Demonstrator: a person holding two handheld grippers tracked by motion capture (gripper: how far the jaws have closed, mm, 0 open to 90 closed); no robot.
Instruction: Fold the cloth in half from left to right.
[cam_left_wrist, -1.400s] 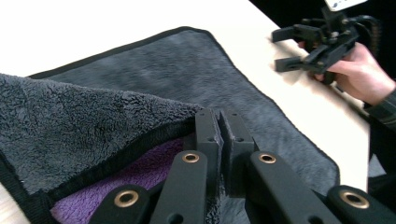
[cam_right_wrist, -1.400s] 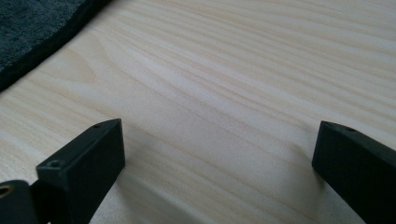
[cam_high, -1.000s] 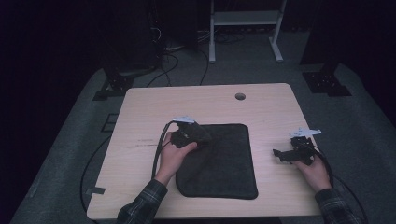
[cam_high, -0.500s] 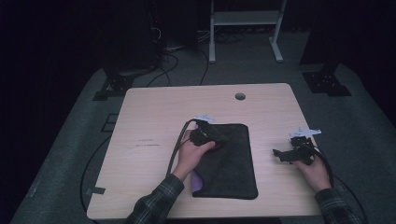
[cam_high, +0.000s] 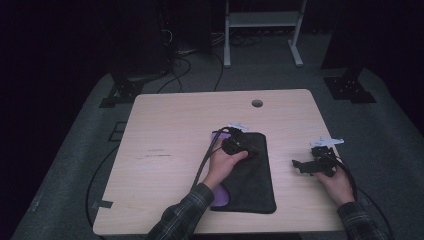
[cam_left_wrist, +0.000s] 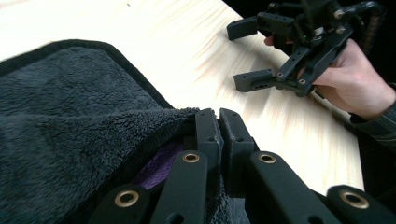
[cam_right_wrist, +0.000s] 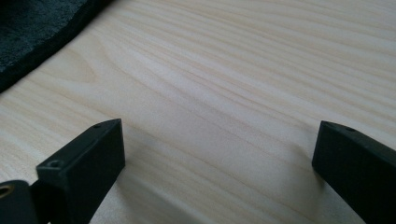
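Black towel (cam_left_wrist: 70, 140) in left gripper (cam_left_wrist: 218, 122)

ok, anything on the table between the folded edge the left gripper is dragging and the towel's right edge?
Nothing visible. The left gripper is shut on the towel edge, purple underside showing, and the fabric ahead to the right edge lies bare. The right gripper rests open on the table, apart from the towel, off to its right.

purple underside (cam_left_wrist: 156, 170) mostly hidden under folded dark towel (cam_left_wrist: 70, 140)
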